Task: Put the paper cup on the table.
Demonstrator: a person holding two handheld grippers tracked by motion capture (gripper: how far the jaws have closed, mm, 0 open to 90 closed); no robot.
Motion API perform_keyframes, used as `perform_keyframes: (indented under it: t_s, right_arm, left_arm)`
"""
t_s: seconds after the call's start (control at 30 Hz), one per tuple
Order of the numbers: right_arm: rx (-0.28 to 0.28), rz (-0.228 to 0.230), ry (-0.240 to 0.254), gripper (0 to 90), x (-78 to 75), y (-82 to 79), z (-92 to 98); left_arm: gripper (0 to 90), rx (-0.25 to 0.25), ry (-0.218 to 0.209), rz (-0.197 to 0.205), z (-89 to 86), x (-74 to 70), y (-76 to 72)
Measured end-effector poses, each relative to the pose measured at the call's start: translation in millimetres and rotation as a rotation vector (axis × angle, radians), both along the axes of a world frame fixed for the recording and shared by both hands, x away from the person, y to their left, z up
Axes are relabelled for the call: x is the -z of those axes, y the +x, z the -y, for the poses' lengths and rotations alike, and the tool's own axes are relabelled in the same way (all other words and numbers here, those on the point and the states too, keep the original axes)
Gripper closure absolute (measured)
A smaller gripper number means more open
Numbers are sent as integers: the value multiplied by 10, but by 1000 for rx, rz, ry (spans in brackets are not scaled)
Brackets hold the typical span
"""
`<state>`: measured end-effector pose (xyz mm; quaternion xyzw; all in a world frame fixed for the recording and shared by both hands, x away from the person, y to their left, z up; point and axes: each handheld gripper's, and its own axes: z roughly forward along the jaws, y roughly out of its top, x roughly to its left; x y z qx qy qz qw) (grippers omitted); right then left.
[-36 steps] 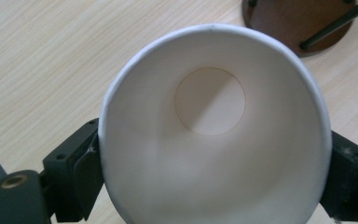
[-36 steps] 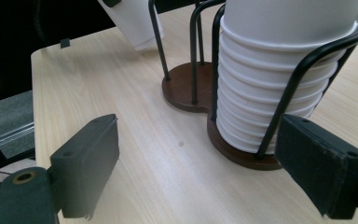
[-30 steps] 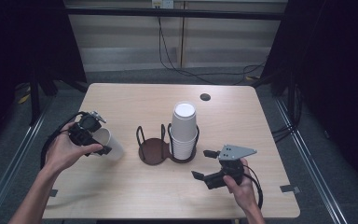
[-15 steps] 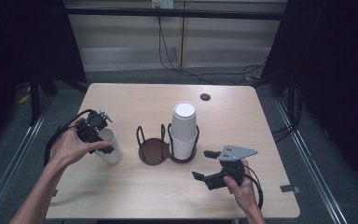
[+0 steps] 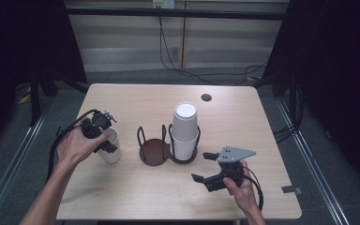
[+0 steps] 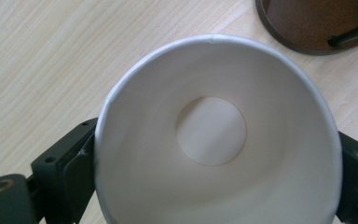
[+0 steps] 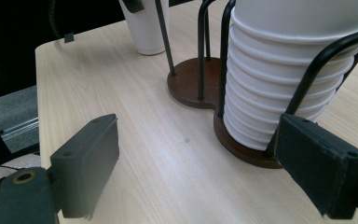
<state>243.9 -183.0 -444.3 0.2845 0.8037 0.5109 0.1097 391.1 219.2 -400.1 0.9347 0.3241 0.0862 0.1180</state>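
Note:
A white paper cup [image 5: 112, 151] [image 6: 209, 130] stands upright on the table, left of a brown two-ring wire holder [image 5: 153, 154]. My left gripper [image 5: 108, 141] [image 6: 216, 186] points down over the cup with a jaw at each side of its wall. Its jaws have just been opening, and the cup's rim looks round and unsqueezed. A stack of white cups [image 5: 185, 129] [image 7: 279, 70] fills the holder's right ring; the left ring is bare. My right gripper [image 5: 202, 167] [image 7: 200, 140] stands open near the front, aimed at the stack, with nothing between its jaws.
The wooden table [image 5: 136, 103] has a small dark round cap [image 5: 206, 97] at the back. Beyond the holder's base [image 7: 191, 79], the lone cup [image 7: 144, 28] shows in the right gripper view. A dark floor and rails surround the table.
The left hand carried the cup rightward from a tilt and stood it upright beside the holder. The right gripper has not moved.

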Motion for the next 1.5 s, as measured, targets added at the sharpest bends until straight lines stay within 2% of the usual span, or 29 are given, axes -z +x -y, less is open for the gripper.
perform_keyframes:
  t_s: [0.1,0.2,0.27,0.47,0.6,0.8,0.93,1.0,1.17,1.27,1.37,1.43,1.5]
  right_arm:
    - [5,0,5,137,-2,2,9]
    - [10,4,4,137,-8,-1,18]
    - [7,5,10,137,-9,2,21]
    - [7,4,10,137,-5,6,20]
    - [6,3,11,137,-7,3,16]
    - [3,0,8,137,-2,6,9]
    - [7,3,12,137,-8,6,23]
    - [8,3,13,137,-9,3,27]
    - [8,2,13,137,-11,5,25]
    - [7,5,14,137,-18,0,25]
    - [14,3,12,137,-16,5,32]
    - [12,1,17,137,-11,10,35]
    - [13,2,15,137,-11,10,33]
  left_arm:
    - [72,28,0,10,14,-12,-2]
    - [66,58,-13,3,18,10,-9]
    - [65,59,-22,10,2,13,-9]
    - [60,46,-62,5,-79,35,-30]
    - [54,32,-71,6,-123,97,-57]
    - [52,37,-48,-6,-160,205,-63]
    - [52,40,-65,-20,-186,273,-72]
    - [48,19,-103,-31,-205,299,-84]
    - [51,20,-120,-11,-267,325,-130]
    - [53,29,-105,5,-315,362,-176]
    - [64,25,-137,10,-369,366,-218]
    - [65,20,-139,24,-403,361,-234]
    - [67,21,-167,20,-450,352,-246]
